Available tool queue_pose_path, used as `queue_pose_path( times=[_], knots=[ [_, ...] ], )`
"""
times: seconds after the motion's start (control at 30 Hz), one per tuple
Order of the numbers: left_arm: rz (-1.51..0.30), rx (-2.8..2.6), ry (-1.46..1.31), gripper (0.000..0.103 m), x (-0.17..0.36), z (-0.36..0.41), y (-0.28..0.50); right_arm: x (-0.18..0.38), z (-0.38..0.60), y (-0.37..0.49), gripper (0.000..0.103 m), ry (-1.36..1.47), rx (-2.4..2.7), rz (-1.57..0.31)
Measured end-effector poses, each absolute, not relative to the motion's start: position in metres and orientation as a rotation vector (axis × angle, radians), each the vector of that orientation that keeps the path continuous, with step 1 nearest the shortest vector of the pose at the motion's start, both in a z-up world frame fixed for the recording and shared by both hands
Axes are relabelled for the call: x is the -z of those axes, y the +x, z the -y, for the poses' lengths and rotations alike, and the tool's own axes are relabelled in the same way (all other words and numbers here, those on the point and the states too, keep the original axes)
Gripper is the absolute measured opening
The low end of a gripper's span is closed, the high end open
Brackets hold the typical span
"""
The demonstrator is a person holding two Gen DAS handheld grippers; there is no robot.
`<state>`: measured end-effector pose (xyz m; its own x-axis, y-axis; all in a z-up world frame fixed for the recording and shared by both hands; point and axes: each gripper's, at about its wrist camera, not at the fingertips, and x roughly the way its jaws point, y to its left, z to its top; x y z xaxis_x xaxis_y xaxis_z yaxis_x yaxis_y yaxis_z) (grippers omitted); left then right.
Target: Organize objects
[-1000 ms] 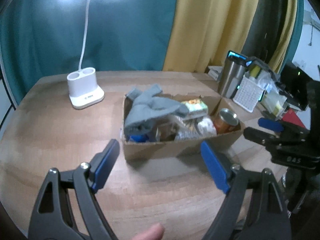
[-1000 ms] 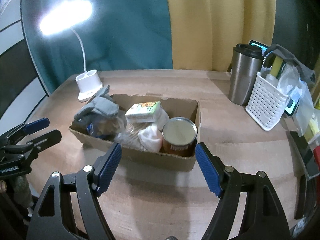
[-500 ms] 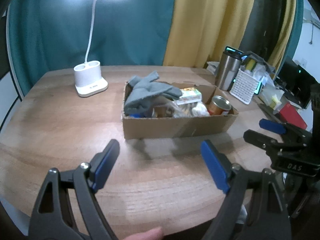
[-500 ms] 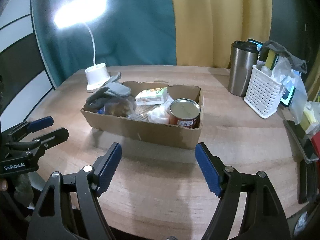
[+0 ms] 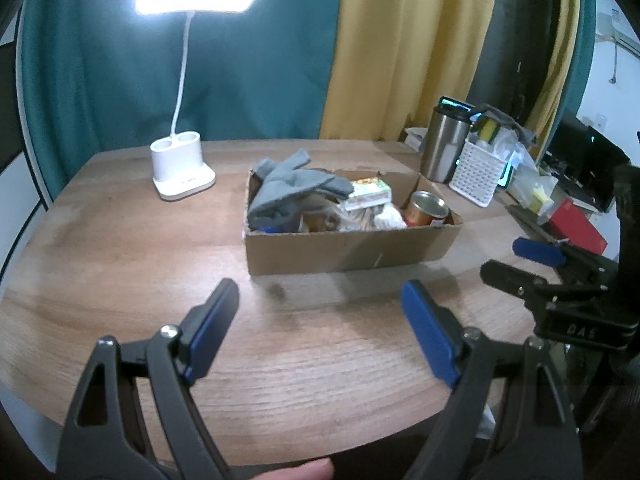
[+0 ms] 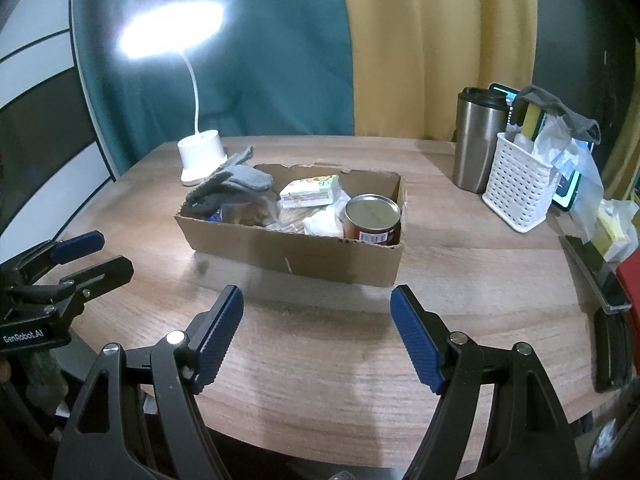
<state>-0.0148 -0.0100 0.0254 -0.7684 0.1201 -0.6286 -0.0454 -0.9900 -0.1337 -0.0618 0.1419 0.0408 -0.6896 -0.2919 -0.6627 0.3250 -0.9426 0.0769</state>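
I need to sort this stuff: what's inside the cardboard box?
In the cardboard box: grey gloves, a tin can, a small printed carton, crumpled white wrapping and a clear snack bag. Whatever lies under the gloves and wrapping is covered.

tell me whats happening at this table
A person holds a gripper in each hand over a wooden table. The left gripper and right gripper are both open and empty, short of a cardboard box. The box holds grey gloves, a tin can and a snack packet. Nothing is being gripped.
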Motion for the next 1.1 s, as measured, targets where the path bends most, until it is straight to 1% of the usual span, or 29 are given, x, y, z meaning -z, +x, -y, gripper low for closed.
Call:
queue_pose_path(
  times=[1.1],
  knots=[
    [0.166, -2.852, -1.040, 0.085, -0.0253, 0.0108, -0.0174, -0.0413, -0.1416, -0.0604, 0.079, 1.013, 2.622, -0.079]
  ],
)
